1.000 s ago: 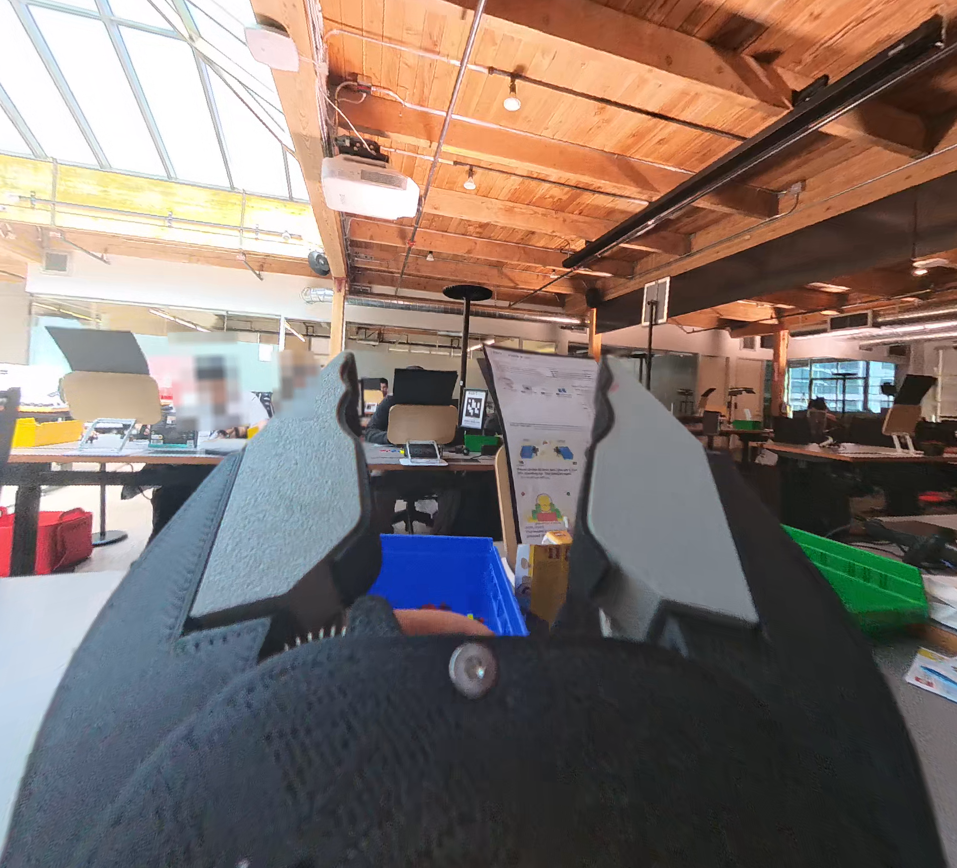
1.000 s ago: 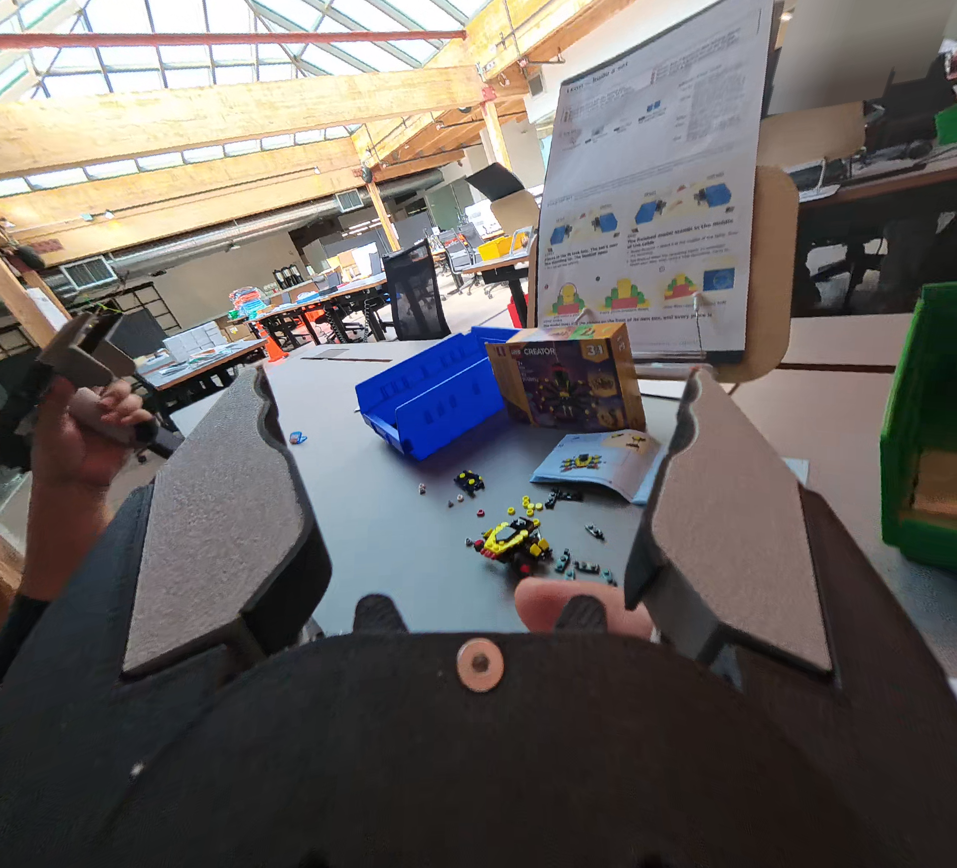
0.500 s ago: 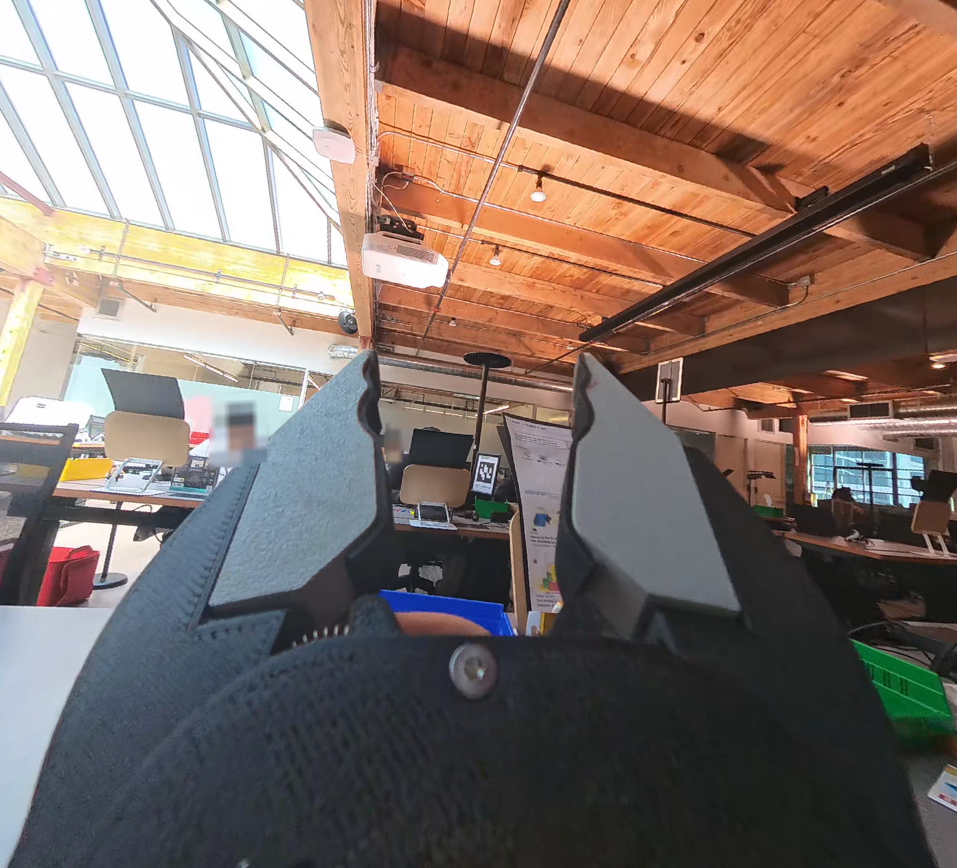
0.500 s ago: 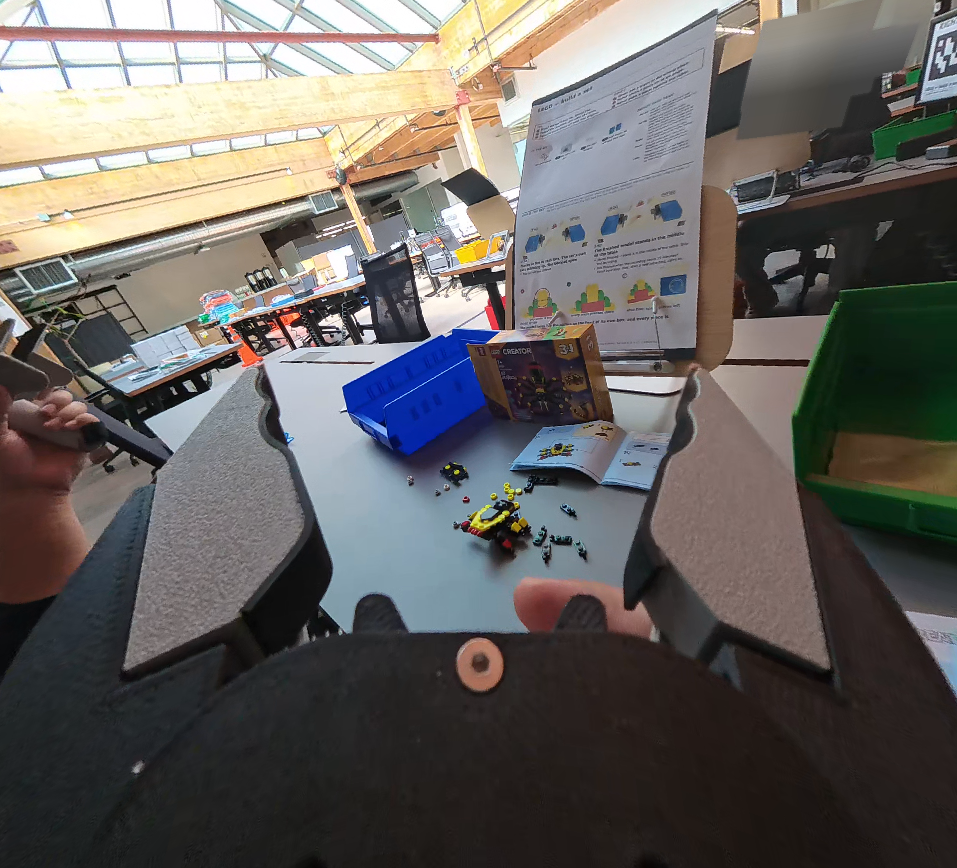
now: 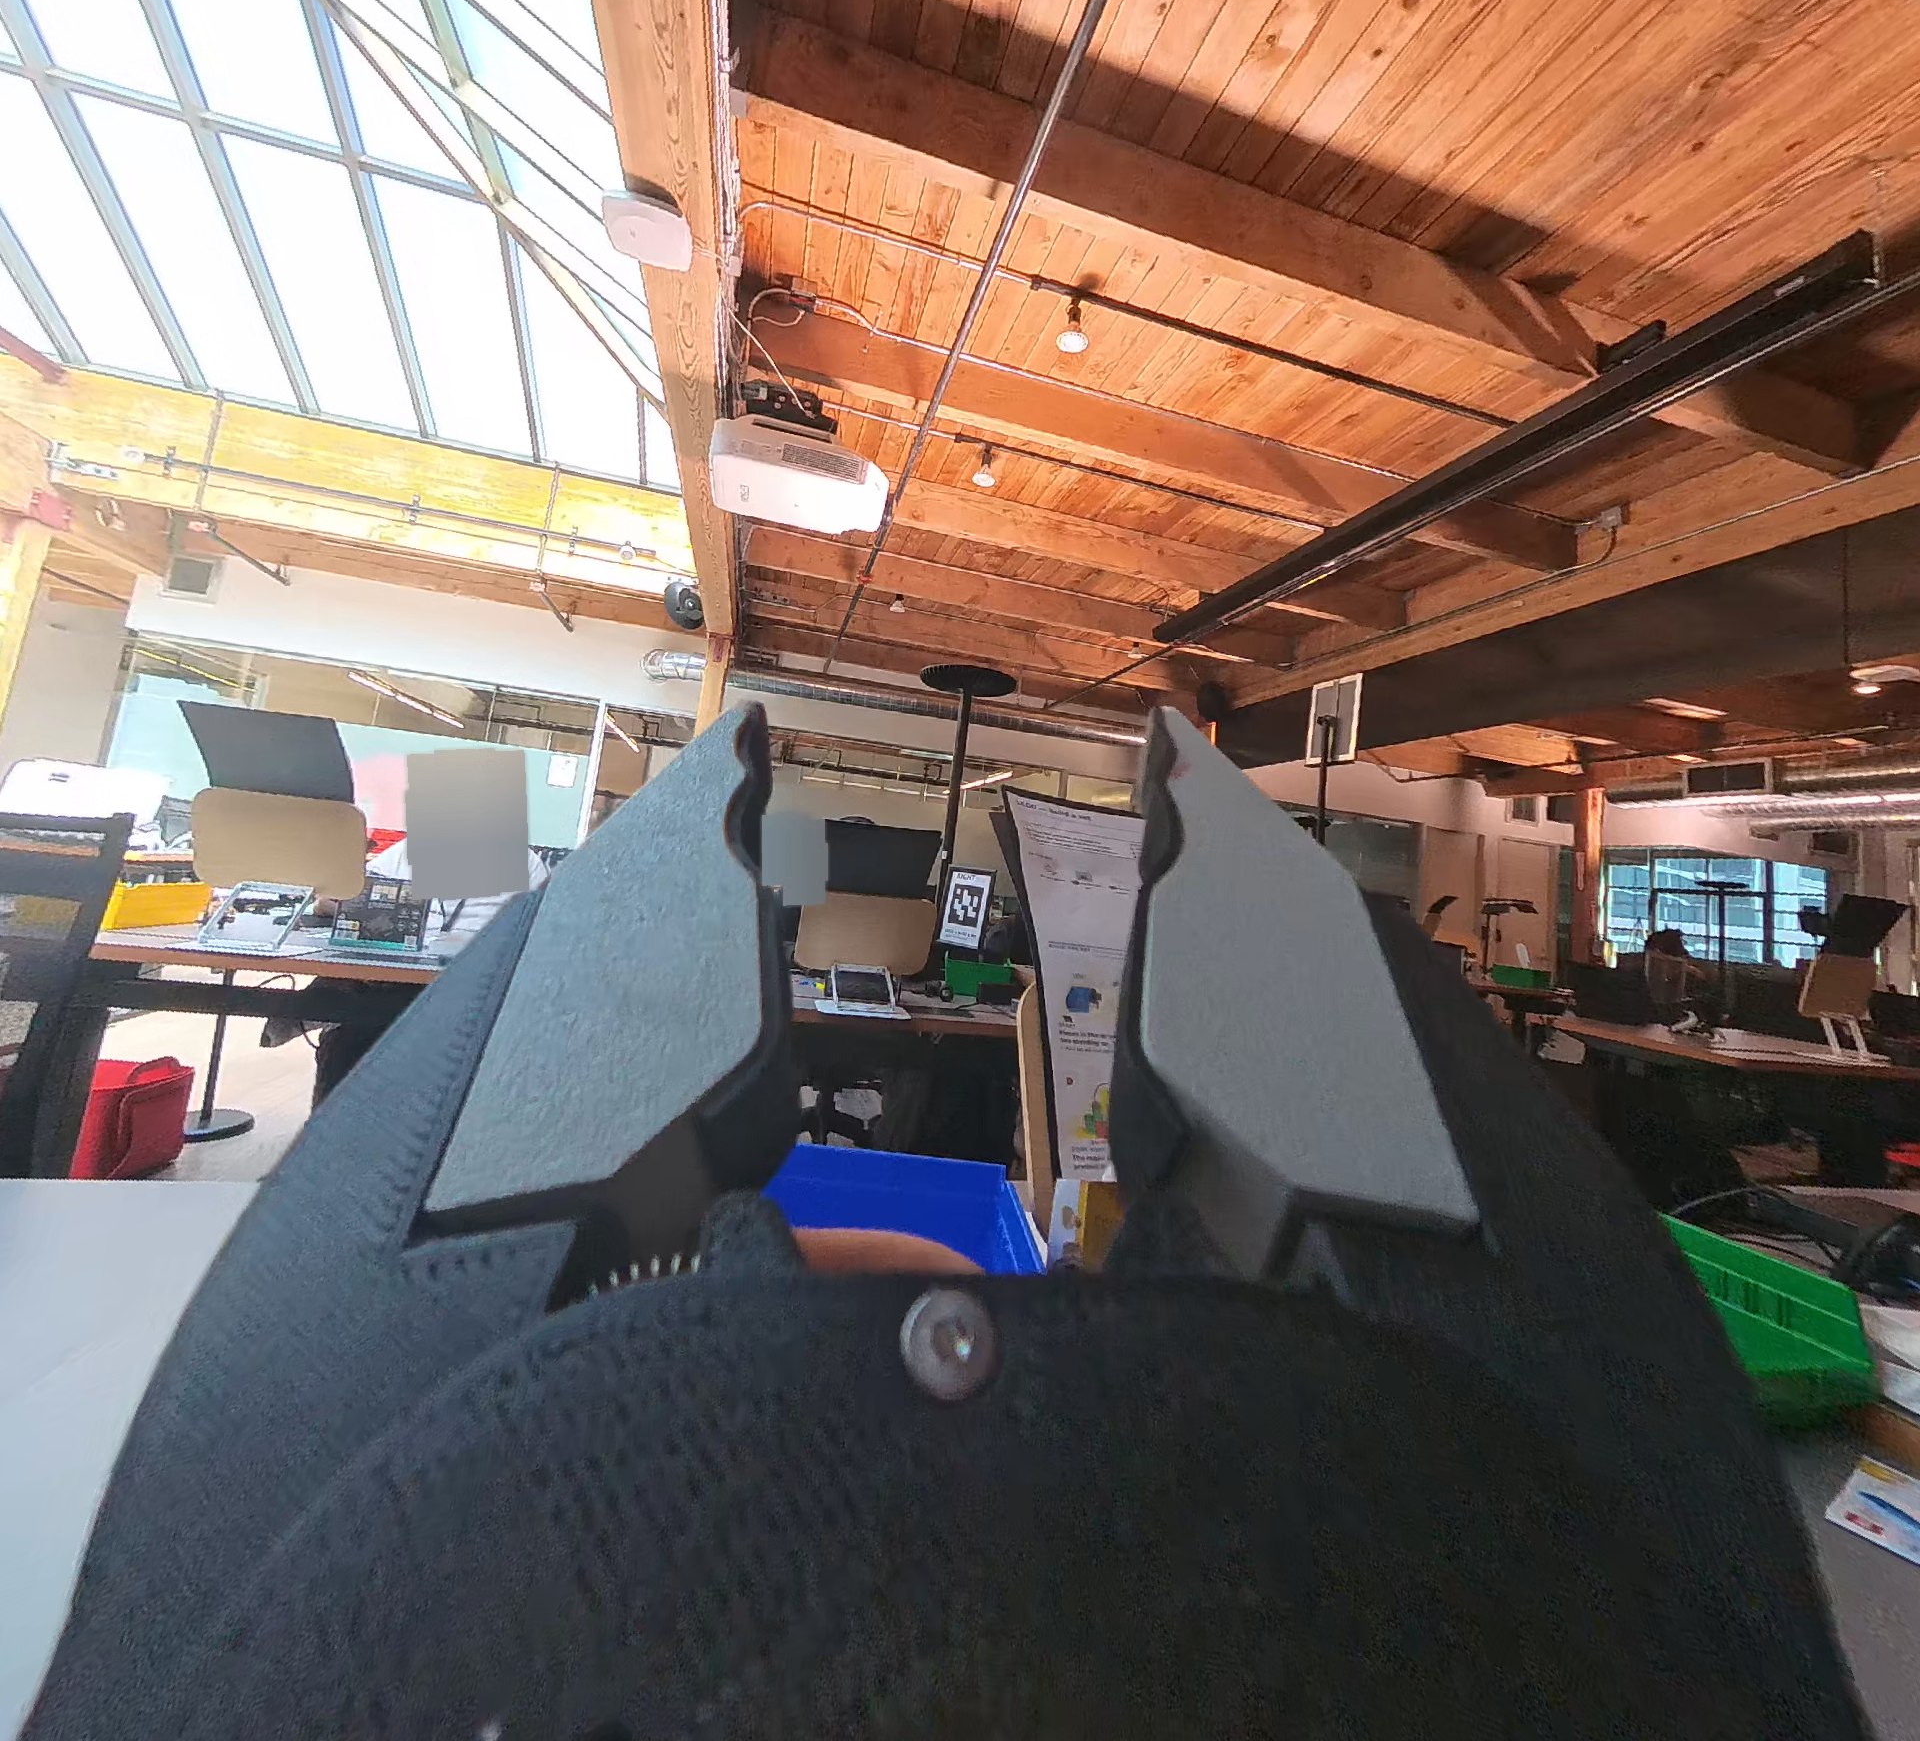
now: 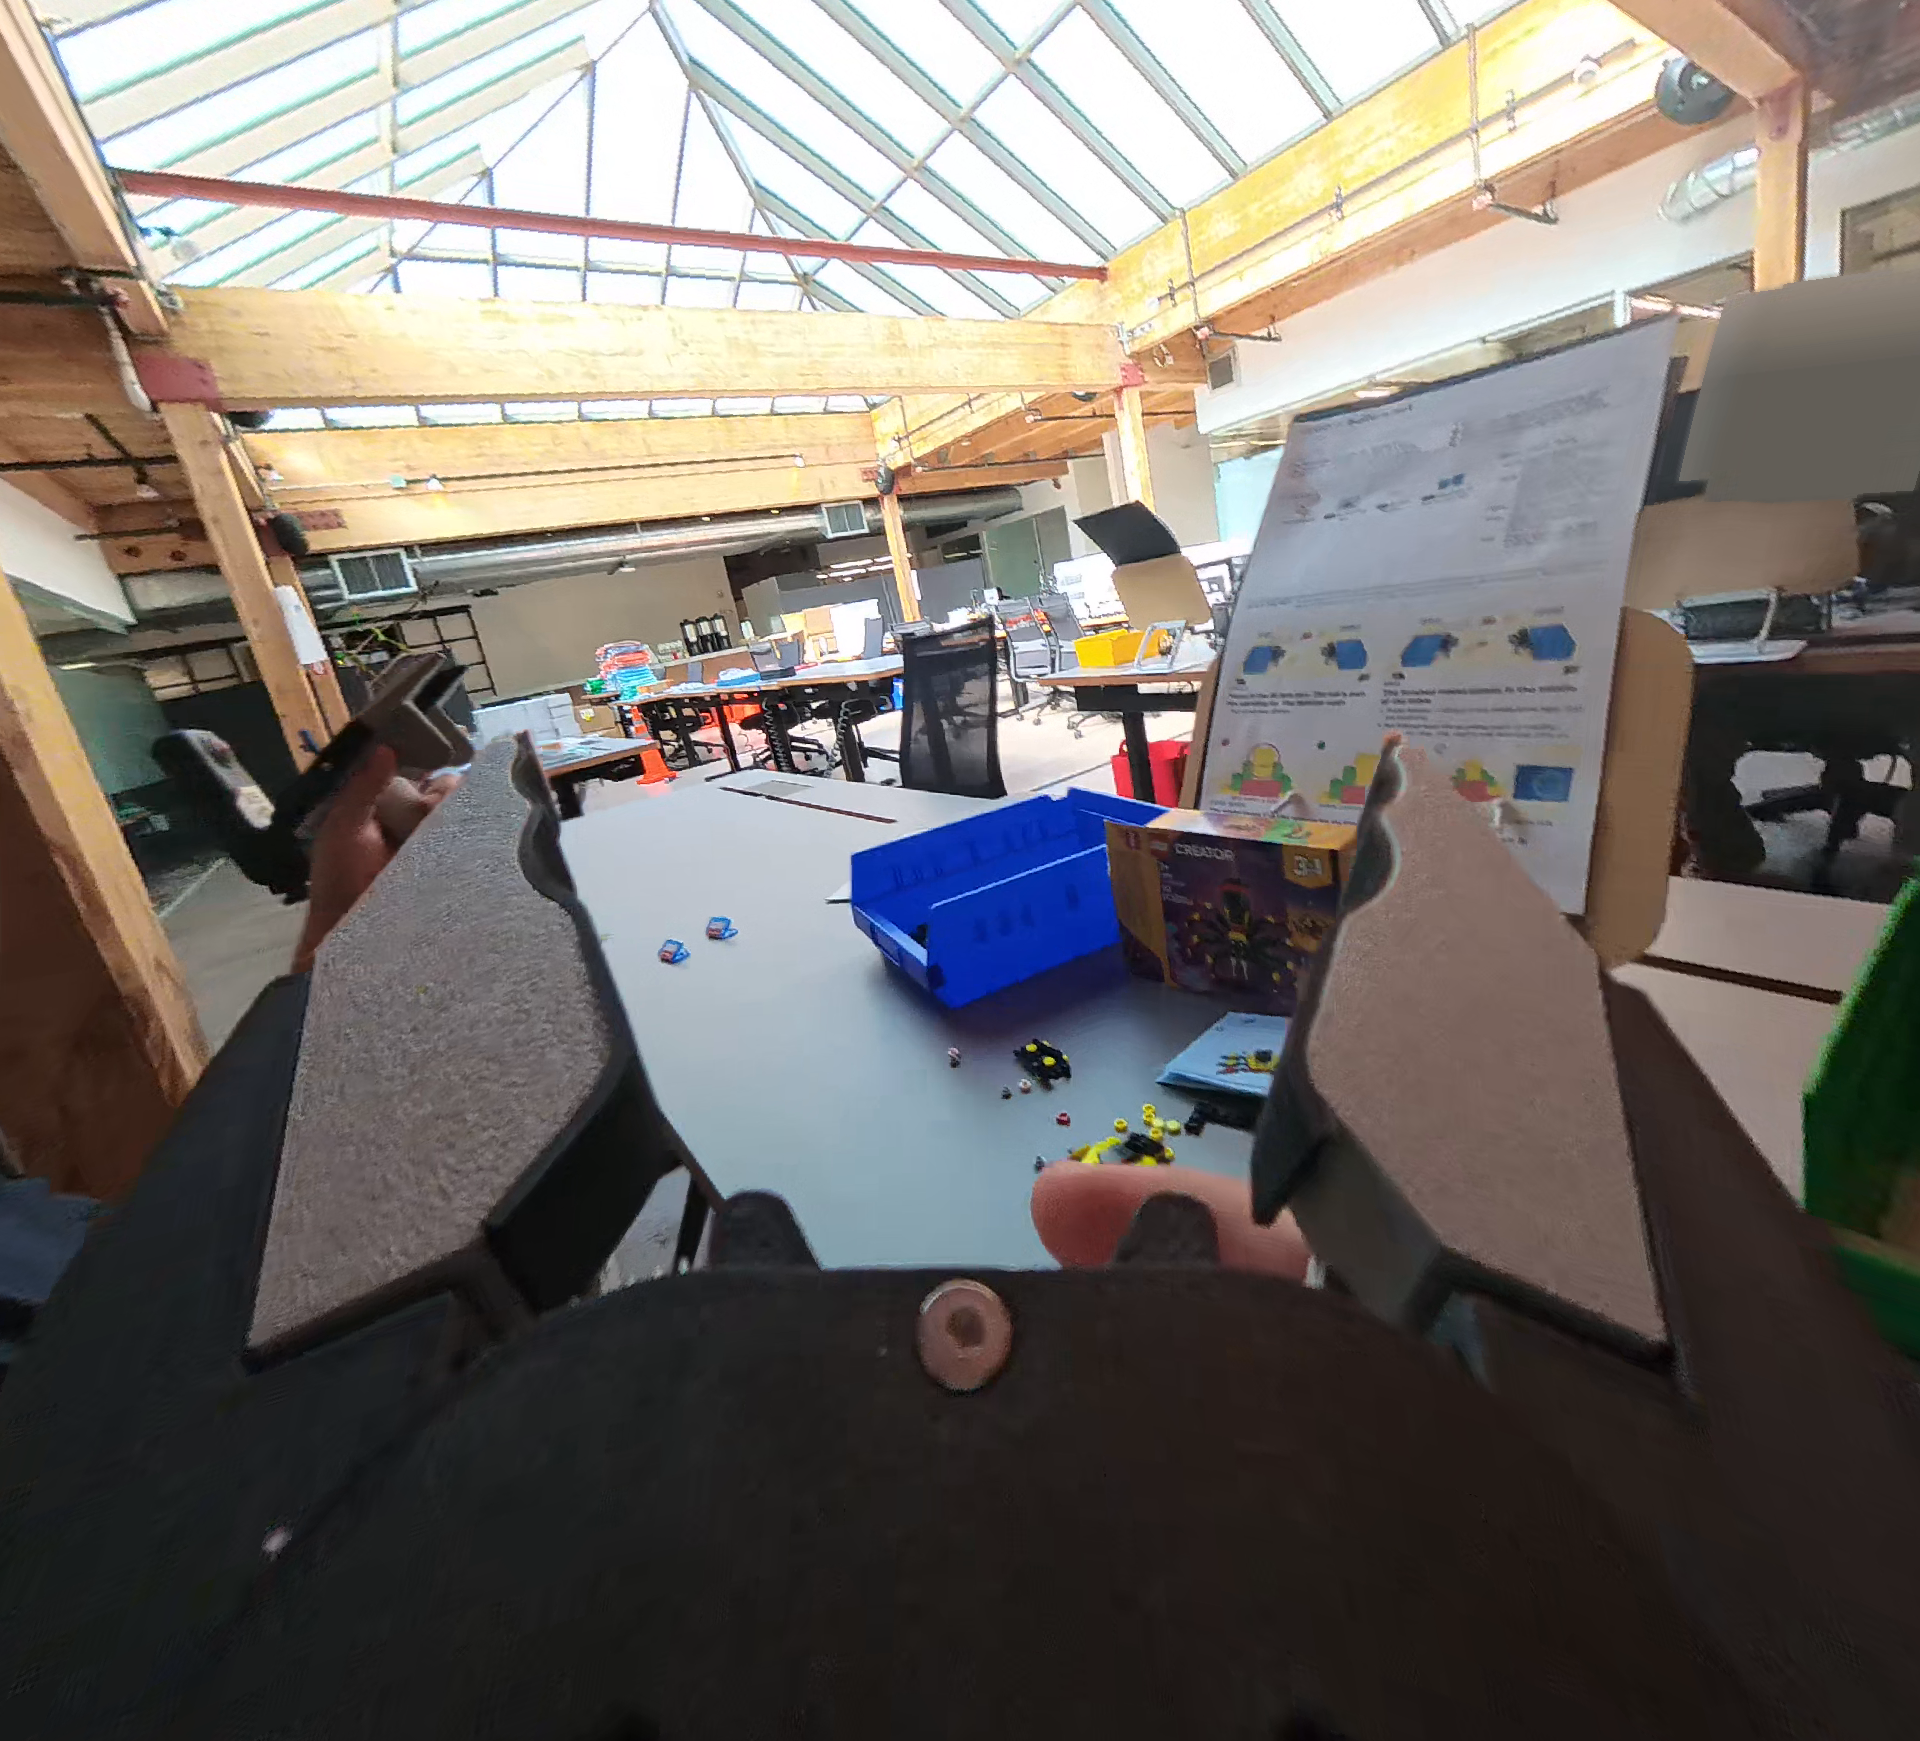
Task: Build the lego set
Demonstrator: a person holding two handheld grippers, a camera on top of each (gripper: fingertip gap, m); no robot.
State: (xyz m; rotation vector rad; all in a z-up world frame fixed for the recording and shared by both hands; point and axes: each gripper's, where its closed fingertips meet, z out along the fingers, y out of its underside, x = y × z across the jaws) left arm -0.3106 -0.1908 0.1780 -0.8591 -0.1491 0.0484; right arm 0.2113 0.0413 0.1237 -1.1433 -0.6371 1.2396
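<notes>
My right gripper (image 6: 956,777) is open and empty, held above the near edge of the grey table (image 6: 810,1047). Ahead of it lie a partly built yellow and black model (image 6: 1127,1146), a small black assembly (image 6: 1042,1057) and several loose small pieces. The set's box (image 6: 1226,902) stands upright behind them, with an open booklet (image 6: 1221,1063) in front of it. My left gripper (image 5: 954,756) is open and empty and points up towards the ceiling. It also shows in the right wrist view (image 6: 405,725), held in a hand off the table's left side.
A blue bin (image 6: 987,891) lies beside the box; it also shows in the left wrist view (image 5: 894,1192). A printed instruction sheet (image 6: 1444,611) stands on a stand behind. A green bin (image 6: 1860,1120) sits at the right. Two small blue pieces (image 6: 696,940) lie far left. Across from one pair of fingers to the other is roughly 60 centimeters.
The left gripper has tilted further up towards the ceiling and its jaws have narrowed a little. The right view has swung left, so the green bin sits at its right edge.
</notes>
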